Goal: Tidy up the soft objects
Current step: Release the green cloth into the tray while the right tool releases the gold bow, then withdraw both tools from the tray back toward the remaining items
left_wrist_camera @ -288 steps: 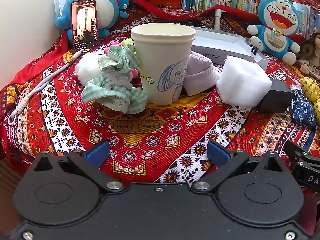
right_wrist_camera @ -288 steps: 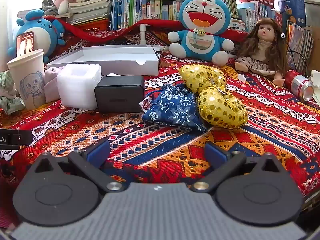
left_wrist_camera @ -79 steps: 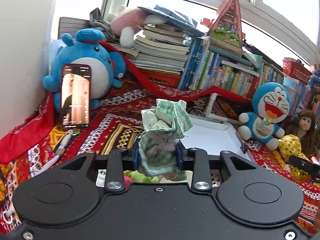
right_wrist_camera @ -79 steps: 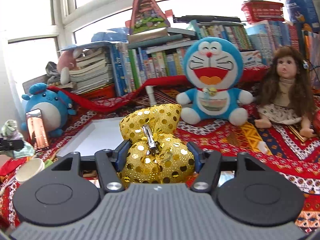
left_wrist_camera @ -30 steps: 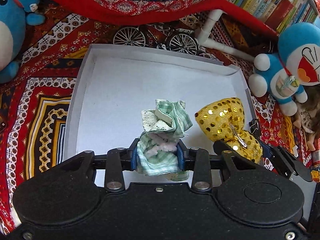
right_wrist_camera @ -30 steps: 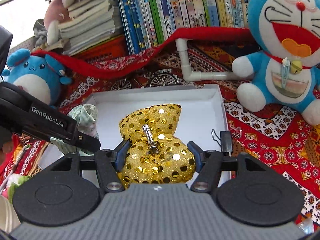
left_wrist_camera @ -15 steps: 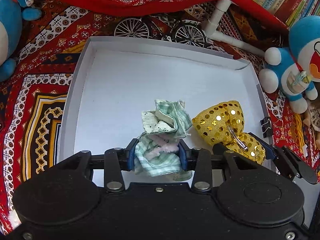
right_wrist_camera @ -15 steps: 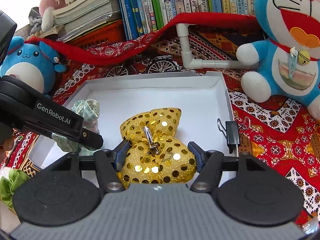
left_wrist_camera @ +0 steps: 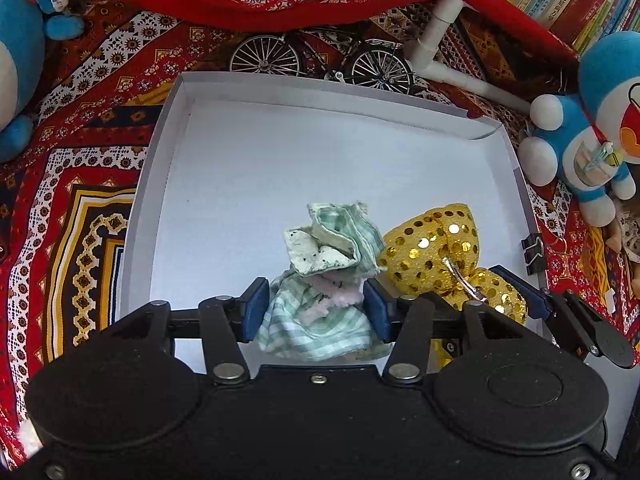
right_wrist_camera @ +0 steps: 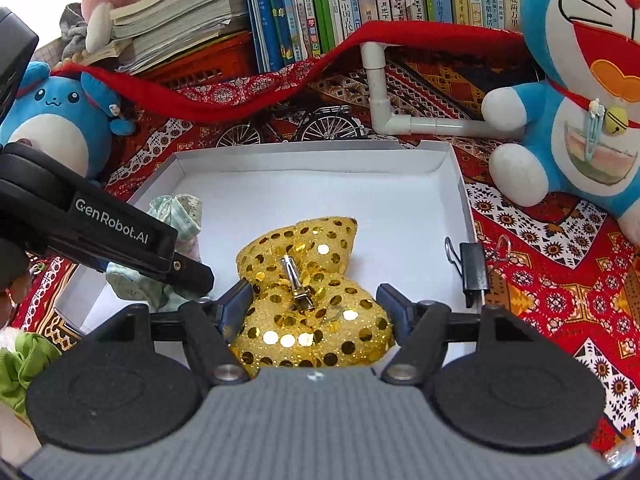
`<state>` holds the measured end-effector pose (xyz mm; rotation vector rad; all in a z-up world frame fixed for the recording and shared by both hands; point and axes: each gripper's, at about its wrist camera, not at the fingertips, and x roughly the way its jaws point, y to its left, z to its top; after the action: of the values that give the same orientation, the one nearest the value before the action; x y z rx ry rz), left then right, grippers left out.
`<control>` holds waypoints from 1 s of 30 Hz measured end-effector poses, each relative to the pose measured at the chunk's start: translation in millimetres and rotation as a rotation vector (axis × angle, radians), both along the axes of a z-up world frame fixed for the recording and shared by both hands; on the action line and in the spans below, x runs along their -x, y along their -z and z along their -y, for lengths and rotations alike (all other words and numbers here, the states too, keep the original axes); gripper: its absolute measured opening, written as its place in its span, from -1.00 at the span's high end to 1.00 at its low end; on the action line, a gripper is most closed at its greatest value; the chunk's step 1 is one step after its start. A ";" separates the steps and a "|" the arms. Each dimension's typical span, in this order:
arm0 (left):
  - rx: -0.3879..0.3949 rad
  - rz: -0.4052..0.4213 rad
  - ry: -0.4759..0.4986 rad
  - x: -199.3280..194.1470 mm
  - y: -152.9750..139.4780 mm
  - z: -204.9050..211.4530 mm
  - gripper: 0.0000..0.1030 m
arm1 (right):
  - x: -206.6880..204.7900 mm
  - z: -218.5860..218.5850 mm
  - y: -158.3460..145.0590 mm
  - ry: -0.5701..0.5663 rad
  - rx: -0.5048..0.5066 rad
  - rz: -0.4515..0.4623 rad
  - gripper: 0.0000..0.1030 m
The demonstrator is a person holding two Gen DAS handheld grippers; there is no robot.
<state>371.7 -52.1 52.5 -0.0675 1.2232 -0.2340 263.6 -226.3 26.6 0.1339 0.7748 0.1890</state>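
On the side of my left gripper, seen from my right wrist, white lettering reads "GenRobot.AI". The spines of the books behind carry Chinese titles; one seems to read 小学生, but most are too small for me to make out.

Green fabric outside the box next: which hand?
Left, likely: left tool, jaws just opening around the checked cloth, sits nearer the green fabric; right tool, also just opening around the gold bow, is farther.
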 end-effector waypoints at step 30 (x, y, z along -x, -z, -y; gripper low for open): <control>0.024 0.229 0.072 80.3 -63.3 -11.5 -0.35 | 62.1 5.8 -61.1 -0.038 0.006 0.156 -0.68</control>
<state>291.3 -40.6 115.9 -0.0170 0.9959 -0.3112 201.6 -232.1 87.7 0.0974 0.6229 0.2306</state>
